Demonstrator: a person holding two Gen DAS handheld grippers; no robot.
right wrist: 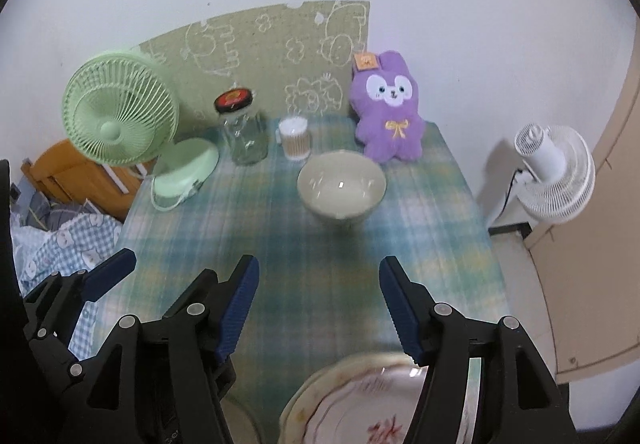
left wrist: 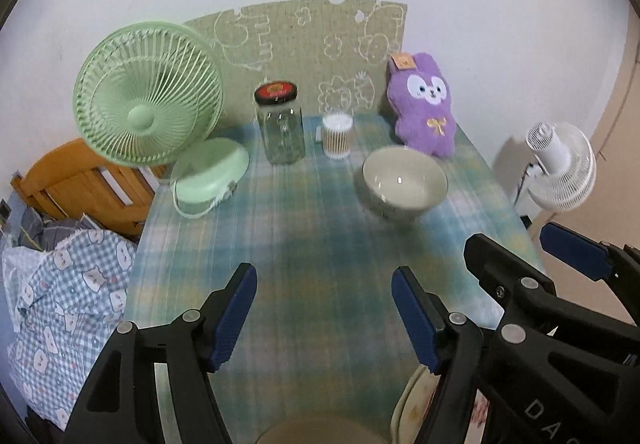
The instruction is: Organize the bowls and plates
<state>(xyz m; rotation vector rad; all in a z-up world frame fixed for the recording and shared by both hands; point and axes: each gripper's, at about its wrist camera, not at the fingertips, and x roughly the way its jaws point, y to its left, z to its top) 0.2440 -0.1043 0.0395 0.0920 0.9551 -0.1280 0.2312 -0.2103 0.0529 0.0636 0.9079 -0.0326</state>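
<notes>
Right wrist: bowl (right wrist: 341,185) upright, mouth up, beyond parted fingers (right wrist: 400,308).

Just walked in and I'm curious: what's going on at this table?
A person holds two grippers, tidying dishes. The left gripper and right gripper both hover open and empty over the checked tablecloth. A bowl sits mid-table, untouched; a patterned plate lies at the near edge beneath the right gripper.
</notes>
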